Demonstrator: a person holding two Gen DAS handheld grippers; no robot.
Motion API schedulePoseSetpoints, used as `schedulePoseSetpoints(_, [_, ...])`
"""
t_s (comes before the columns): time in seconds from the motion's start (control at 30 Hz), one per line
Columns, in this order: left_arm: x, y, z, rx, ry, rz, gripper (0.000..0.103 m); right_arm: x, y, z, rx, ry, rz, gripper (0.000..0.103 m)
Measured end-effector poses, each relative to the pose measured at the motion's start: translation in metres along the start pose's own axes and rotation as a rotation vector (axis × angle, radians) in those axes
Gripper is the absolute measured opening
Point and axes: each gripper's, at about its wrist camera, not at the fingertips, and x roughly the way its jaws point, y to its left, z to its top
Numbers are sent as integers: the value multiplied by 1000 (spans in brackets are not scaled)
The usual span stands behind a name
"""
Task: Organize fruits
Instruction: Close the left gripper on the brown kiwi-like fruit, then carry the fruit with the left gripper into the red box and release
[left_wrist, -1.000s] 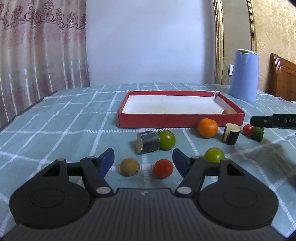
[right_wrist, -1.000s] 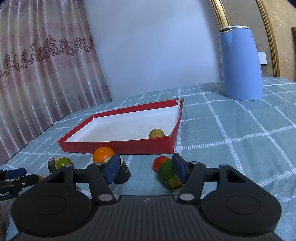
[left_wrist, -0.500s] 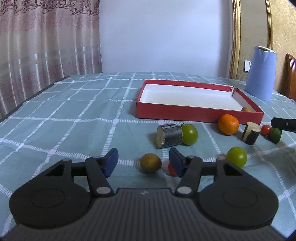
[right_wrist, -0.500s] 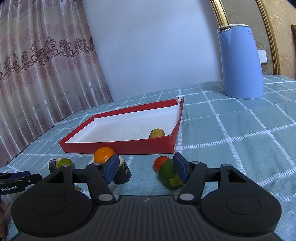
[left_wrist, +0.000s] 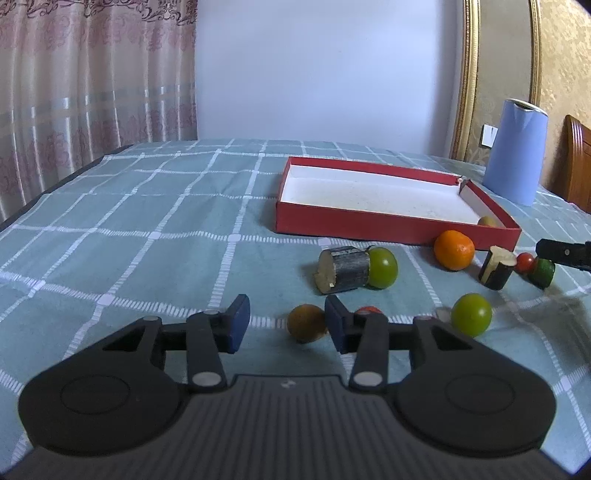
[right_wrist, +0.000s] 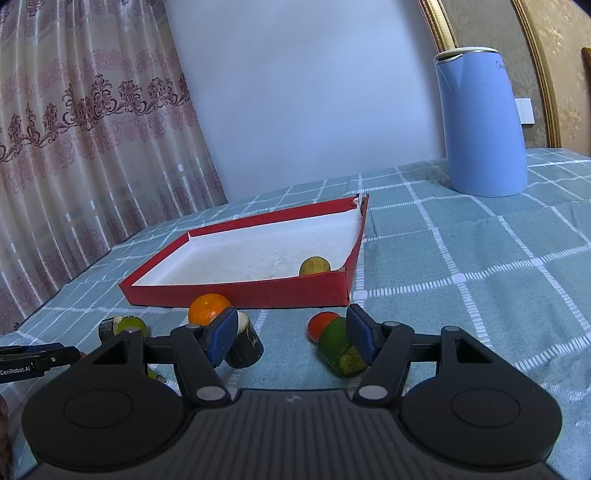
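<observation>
The left gripper (left_wrist: 286, 325) hung low over the checked tablecloth (left_wrist: 147, 221), its jaws having just been closing yet still apart, clamped on nothing. A brownish-yellow fruit (left_wrist: 306, 323) lay on the cloth in the gap, close against the right-hand blue pad, though whether the pad touched it could not be told. Behind that finger (left_wrist: 338, 328) a small red tomato (left_wrist: 369, 309) peeped out, mostly hidden. Off to the right sat a green fruit (left_wrist: 471, 314), alone. Farther ahead a dark cylinder (left_wrist: 343, 270) with a pale cut end lay on its side, touching another green fruit (left_wrist: 382, 267). Beyond these, an orange (left_wrist: 453, 250) rested just before the front wall of a red box (left_wrist: 369, 223) with a white floor, in whose near right corner lay one yellowish fruit (left_wrist: 488, 220).

The right gripper (right_wrist: 291, 338) was released too, its jaws wide and gripping nothing. A green-yellow fruit piece (right_wrist: 341, 349) lay tilted against the inner side of its right-hand pad, with a red tomato (right_wrist: 322, 325) touching it behind. A dark stub (right_wrist: 245, 343) with a pale top stood just past the left-hand pad, and the orange (right_wrist: 208, 308) sat behind that. The red box (right_wrist: 236, 293) stood beyond, the yellowish fruit (right_wrist: 314, 266) in its corner. At the far left of this view the left gripper's finger reached in above the cloth, near the cylinder and green fruit (right_wrist: 131, 325). A blue jug (right_wrist: 480, 122) stood well back on the table, near the wall.
</observation>
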Motion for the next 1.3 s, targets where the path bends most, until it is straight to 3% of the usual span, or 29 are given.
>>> schedulePoseSetpoints(0.17, [8, -8, 0, 27, 30, -2, 48, 0, 0, 0, 0, 0, -1, 64])
schedulePoseSetpoints(0.27, [18, -17, 0, 62, 83, 13, 47, 0, 1, 0, 2, -1, 0, 64])
schedulePoseSetpoints(0.37, [18, -16, 1, 50, 76, 16, 46, 0, 0, 0, 8, -2, 3, 64])
schedulePoseSetpoints(0.5, [19, -18, 1, 60, 88, 19, 27, 0, -1, 1, 7, -3, 5, 64])
schedulePoseSetpoints(0.63, [20, -23, 3, 67, 91, 28, 23, -1, -1, 1, 10, -3, 4, 64])
schedulePoseSetpoints(0.87, [13, -32, 19, 90, 25, 35, 23, -14, 6, -3, -3, -3, 38, 64])
schedulePoseSetpoints(1.07, [20, -48, 52, 129, -47, 29, 23, -28, 23, -11, -78, -19, 17, 64])
schedulePoseSetpoints(1.13, [28, -56, 68, 147, -70, 12, 23, -31, 25, -14, -80, -25, 22, 64])
schedulePoseSetpoints(1.3, [66, -75, 103, 189, -90, 53, 23, -31, 29, -25, -61, -15, 65, 64])
